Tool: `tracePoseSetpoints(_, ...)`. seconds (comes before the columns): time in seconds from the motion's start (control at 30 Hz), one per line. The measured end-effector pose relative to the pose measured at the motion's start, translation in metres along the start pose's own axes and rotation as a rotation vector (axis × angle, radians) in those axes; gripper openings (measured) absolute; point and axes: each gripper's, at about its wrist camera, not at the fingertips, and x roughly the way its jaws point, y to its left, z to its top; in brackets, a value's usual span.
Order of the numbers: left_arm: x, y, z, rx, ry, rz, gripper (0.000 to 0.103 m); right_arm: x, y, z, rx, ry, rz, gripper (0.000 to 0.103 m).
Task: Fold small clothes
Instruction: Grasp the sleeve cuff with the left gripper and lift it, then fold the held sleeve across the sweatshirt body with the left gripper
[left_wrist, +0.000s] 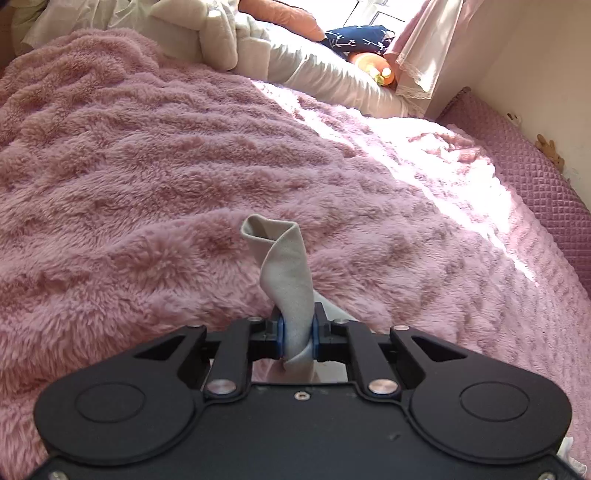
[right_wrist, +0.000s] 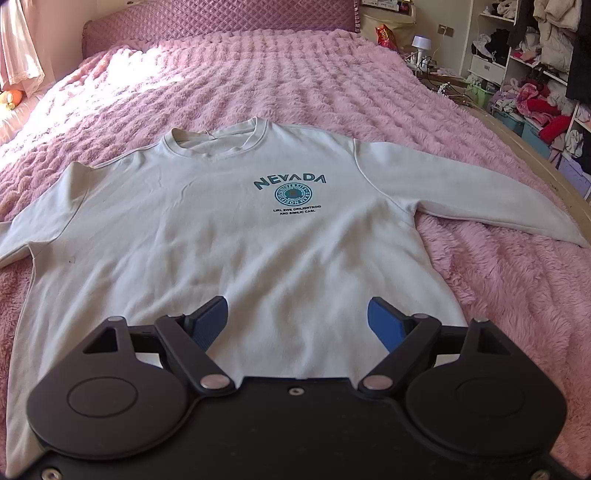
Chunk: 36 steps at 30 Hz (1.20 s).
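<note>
Two black hand-held grippers are what I am working with here, over a fluffy pink plush blanket (left_wrist: 147, 177) with a long, ridged pile that covers the bed.

From my left gripper (left_wrist: 298, 338) I see the blue pads pressed together on a twisted strip of pale grey-white knit cloth (left_wrist: 286, 266). The strip stands up from between the pads, curls over at its top into a small loop, and a short tail of it hangs below the fingers. It is smooth and matte against the shaggy blanket behind it. I take it for part of the garment, though which edge I cannot tell. Farther off lie white pillows (left_wrist: 325, 70), a dark blue cushion with a pale sprig print (left_wrist: 358, 38) and a round orange plush toy (left_wrist: 373, 64), with a quilted purple bedside panel (left_wrist: 535, 173) at the right.

From my right gripper (right_wrist: 298, 328) I see the pale grey-white long-sleeved sweatshirt (right_wrist: 229, 236) spread flat and face up on the blanket, neckline away from me, both sleeves stretched sideways. Its chest carries teal NEVADA lettering (right_wrist: 290, 182) over a round teal seal. The right gripper's ribbed blue pads (right_wrist: 210, 325) stand wide apart just above the hem, nothing pinched between them, the cloth lying below the gap. A diamond-quilted purple headboard (right_wrist: 221, 18) closes the far end, and cluttered white shelves (right_wrist: 532, 74) stand at the right.
</note>
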Motion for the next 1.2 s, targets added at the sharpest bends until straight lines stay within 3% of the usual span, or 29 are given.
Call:
tracePoseSetpoints(0.07, -0.022, -0.034, 0.0, 0.043, -0.003, -0.114, 0.01, -0.002, -0.004, -0.001, 0.008, -0.004, 0.005, 0.085)
tracePoseSetpoints(0.23, -0.088, -0.149, -0.031, 0.108, 0.039, -0.492, 0.01, -0.005, -0.022, -0.002, 0.056, -0.003, 0.017, 0.085)
tracePoseSetpoints(0.33, -0.113, -0.221, -0.07, 0.151, 0.136, -0.673, 0.01, -0.012, -0.037, -0.005, 0.097, -0.011, 0.032, 0.085)
tracePoseSetpoints(0.53, -0.138, -0.345, -0.189, 0.19, 0.319, -0.918, 0.01, -0.015, -0.06, -0.012, 0.127, -0.002, 0.024, 0.085)
tracePoseSetpoints(0.63, -0.129, -0.39, -0.253, 0.144, 0.466, -0.978, 0.012, -0.017, -0.072, -0.015, 0.147, -0.009, 0.021, 0.085)
tracePoseSetpoints(0.67, -0.124, -0.4, -0.273, 0.149, 0.509, -0.988, 0.014, -0.016, -0.075, -0.015, 0.146, -0.013, 0.016, 0.085)
tracePoseSetpoints(0.7, -0.118, -0.407, -0.292, 0.149, 0.554, -0.979, 0.026, -0.015, -0.078, -0.015, 0.144, -0.019, 0.013, 0.085)
tracePoseSetpoints(0.73, -0.114, -0.409, -0.306, 0.158, 0.594, -0.973, 0.048, -0.013, -0.083, -0.014, 0.145, -0.029, 0.009, 0.085)
tracePoseSetpoints(0.77, -0.11, -0.407, -0.313, 0.157, 0.609, -0.961, 0.052, -0.011, -0.085, -0.013, 0.144, -0.042, 0.012, 0.085)
tracePoseSetpoints(0.87, -0.108, -0.38, -0.307, 0.174, 0.574, -0.948, 0.054, 0.001, -0.098, -0.008, 0.161, -0.078, 0.043, 0.085)
tracePoseSetpoints(0.9, -0.106, -0.358, -0.292, 0.2, 0.533, -0.919, 0.06, 0.01, -0.103, -0.004, 0.176, -0.093, 0.077, 0.084)
tracePoseSetpoints(1.03, -0.092, -0.292, -0.242, 0.325, 0.371, -0.725, 0.068, 0.056, -0.111, 0.018, 0.236, -0.119, 0.175, 0.058)
tracePoseSetpoints(1.2, -0.056, -0.228, -0.222, 0.388, 0.351, -0.539, 0.068, 0.129, -0.125, 0.046, 0.409, -0.108, 0.16, 0.057)
